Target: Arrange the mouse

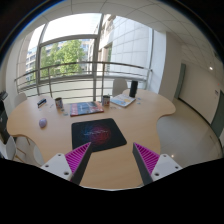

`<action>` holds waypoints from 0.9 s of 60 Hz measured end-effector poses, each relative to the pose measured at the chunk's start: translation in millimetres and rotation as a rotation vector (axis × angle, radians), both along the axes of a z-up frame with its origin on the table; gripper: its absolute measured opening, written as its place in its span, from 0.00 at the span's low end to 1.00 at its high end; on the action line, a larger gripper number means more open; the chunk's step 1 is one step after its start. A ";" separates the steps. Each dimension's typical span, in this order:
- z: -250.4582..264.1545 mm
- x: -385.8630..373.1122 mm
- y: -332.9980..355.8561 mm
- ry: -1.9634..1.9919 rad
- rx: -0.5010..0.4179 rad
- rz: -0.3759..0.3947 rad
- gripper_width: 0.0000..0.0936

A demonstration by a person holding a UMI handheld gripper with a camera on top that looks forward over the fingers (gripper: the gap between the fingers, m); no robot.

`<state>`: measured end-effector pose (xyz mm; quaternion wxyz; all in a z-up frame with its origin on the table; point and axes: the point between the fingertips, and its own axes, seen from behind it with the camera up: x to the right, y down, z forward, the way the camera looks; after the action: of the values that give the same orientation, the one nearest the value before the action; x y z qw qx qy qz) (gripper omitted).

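A black mouse pad (99, 133) with a pink and blue pattern lies on the light wooden table (140, 120), just ahead of my fingers. A small grey mouse (43, 123) sits on the table far to the left, beyond the left finger. My gripper (112, 160) is open and empty, its fingers (78, 160) with magenta pads spread wide above the table's near edge. Nothing is between them.
A second patterned pad (84, 109) lies further back, with a can (59, 103), a box (106, 101), papers (122, 100) and a dark speaker (133, 89) near the table's far edge. Large windows and a railing stand behind. A chair (22, 150) stands at the left.
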<state>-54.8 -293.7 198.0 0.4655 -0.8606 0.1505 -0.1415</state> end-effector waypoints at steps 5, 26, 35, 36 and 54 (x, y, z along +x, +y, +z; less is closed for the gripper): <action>-7.9 -5.4 -5.1 0.002 -0.018 -0.004 0.90; -111.5 -124.9 3.8 0.060 -0.153 0.037 0.89; -135.6 -205.1 62.4 0.112 -0.151 0.100 0.90; -135.8 -214.2 71.6 0.115 -0.145 0.113 0.90; -165.8 -335.7 257.2 0.122 -0.128 0.334 0.90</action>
<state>-390.5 -36.5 32.2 0.4171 -0.9083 0.0242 -0.0191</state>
